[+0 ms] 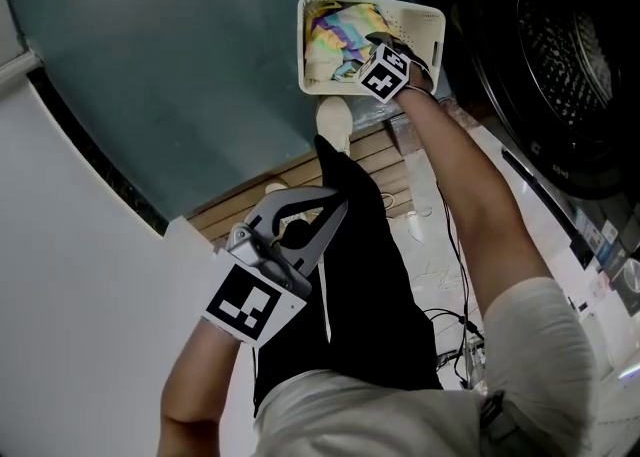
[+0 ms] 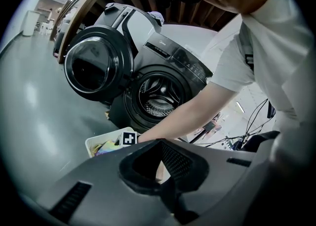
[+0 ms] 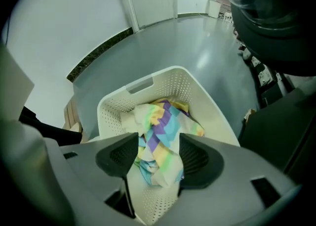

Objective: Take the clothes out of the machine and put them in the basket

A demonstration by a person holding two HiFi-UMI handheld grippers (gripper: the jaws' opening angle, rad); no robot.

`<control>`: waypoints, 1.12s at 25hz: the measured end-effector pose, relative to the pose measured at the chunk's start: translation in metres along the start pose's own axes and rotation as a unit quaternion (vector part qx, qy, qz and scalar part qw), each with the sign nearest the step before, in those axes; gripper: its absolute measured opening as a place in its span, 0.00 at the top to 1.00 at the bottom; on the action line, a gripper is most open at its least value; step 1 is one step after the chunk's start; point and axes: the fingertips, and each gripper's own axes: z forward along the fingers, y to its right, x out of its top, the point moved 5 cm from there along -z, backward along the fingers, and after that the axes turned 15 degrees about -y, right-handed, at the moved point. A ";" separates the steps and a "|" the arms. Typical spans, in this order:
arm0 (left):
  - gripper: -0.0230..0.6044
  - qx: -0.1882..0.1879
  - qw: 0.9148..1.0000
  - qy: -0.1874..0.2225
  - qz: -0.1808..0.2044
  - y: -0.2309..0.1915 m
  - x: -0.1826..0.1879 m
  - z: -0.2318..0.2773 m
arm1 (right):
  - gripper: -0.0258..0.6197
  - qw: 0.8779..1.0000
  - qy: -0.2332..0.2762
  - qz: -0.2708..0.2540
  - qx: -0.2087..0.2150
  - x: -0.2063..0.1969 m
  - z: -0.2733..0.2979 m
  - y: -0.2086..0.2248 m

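Note:
A white perforated basket stands on the grey floor beside the black front-loading machine. A crumpled pastel striped cloth lies inside the basket. My right gripper points steeply down into the basket. Its jaws stand apart with the cloth between them, and the pads do not seem to press on it. My left gripper is held low at the left, well away from the basket, shut and empty. The machine's drum looks empty in the left gripper view.
The machine's round door hangs open toward the left. Wooden planks and loose cables lie on the floor near my feet. A white wall panel runs along the left. My dark trouser leg is below the basket.

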 end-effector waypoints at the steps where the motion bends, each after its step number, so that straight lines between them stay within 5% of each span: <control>1: 0.97 0.000 1.000 0.000 0.002 0.002 0.001 -0.001 | 0.58 1.000 0.003 0.003 -0.001 -0.001 -0.005 0.000; 17: 0.97 0.014 0.997 0.037 0.065 0.089 0.019 -0.064 | 0.59 0.992 0.085 0.085 -0.024 -0.024 -0.150 -0.041; 28: 0.97 0.020 0.993 0.069 0.095 0.162 0.018 -0.136 | 0.64 0.957 0.215 0.196 -0.020 -0.052 -0.282 -0.111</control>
